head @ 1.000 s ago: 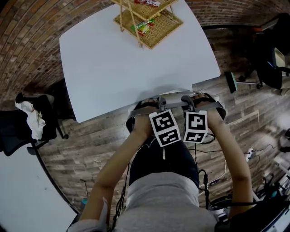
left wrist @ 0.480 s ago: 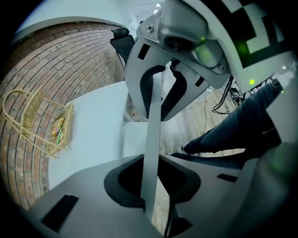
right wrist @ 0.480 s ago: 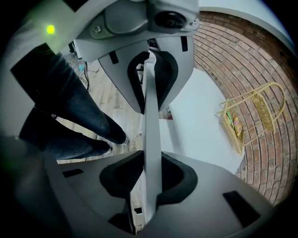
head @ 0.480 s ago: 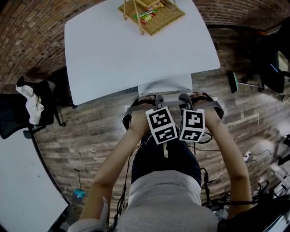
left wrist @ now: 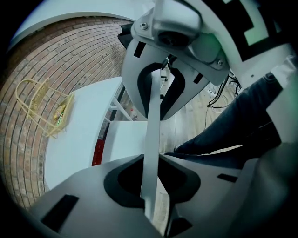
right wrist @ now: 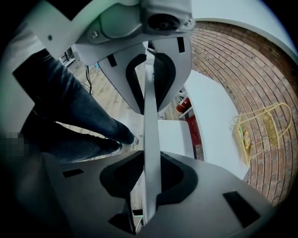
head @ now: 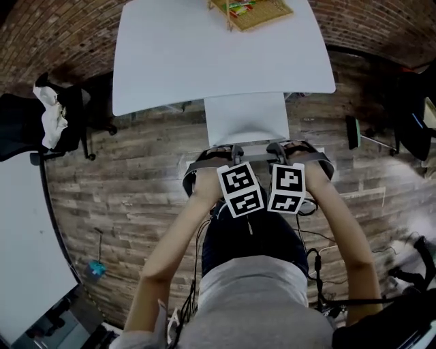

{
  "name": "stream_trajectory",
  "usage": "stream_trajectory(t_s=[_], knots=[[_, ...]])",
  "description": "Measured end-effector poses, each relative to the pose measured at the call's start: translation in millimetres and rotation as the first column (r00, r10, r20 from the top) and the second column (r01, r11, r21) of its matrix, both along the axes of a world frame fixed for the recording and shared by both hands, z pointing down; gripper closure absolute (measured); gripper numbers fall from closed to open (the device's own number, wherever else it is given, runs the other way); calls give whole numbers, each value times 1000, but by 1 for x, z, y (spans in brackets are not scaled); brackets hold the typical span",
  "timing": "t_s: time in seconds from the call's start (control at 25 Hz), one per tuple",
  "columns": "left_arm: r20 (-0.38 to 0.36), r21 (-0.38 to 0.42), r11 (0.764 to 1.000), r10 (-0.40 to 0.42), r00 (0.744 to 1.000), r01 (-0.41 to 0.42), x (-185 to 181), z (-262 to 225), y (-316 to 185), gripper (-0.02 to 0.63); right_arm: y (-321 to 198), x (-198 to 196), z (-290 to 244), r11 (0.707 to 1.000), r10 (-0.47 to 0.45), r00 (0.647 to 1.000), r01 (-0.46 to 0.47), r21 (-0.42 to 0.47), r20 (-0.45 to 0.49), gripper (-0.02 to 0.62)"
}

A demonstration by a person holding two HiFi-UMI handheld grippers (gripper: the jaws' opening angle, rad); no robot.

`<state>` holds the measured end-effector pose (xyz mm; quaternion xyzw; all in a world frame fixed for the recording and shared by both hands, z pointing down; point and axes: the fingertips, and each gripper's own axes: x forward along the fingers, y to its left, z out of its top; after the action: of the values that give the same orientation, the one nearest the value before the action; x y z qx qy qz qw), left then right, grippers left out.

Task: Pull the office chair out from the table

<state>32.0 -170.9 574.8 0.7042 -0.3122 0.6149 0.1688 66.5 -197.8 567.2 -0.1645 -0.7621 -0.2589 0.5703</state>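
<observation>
The office chair (head: 245, 119) stands at the middle of the table's (head: 204, 54) near edge, with its pale seat out from under that edge and its back toward me. My left gripper (head: 236, 153) and right gripper (head: 279, 151) sit side by side on the back's thin top rim, each clamped on it. A wicker basket (head: 255, 12) stands at the far edge, and a black chair (head: 27, 126) is off the left corner.
</observation>
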Motion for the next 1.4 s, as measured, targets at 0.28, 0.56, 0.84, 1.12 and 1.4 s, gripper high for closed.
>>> stream_trajectory(t_s=[0.28, 0.56, 0.84, 1.12, 1.4], knots=[[13, -10, 1000, -19, 1000, 19, 21, 1, 46, 520, 46, 21, 1, 999, -29, 1000, 29, -22, -10, 508], [20, -6, 1000, -19, 1000, 19, 33, 0, 74, 520, 72, 36, 2, 1000, -14, 1000, 13, -17, -18, 508], [12, -2, 1000, -2, 1000, 2, 48, -2, 110, 520, 108, 53, 2, 1000, 17, 1000, -17, -16, -20, 508], [7, 11, 999, 35, 999, -35, 70, -1, 147, 520, 147, 76, 3, 998, 49, 998, -50, -30, -24, 508], [10, 6, 999, 42, 999, -42, 92, -1, 180, 518, 179, 98, 3, 997, 60, 998, -61, -41, -30, 509]])
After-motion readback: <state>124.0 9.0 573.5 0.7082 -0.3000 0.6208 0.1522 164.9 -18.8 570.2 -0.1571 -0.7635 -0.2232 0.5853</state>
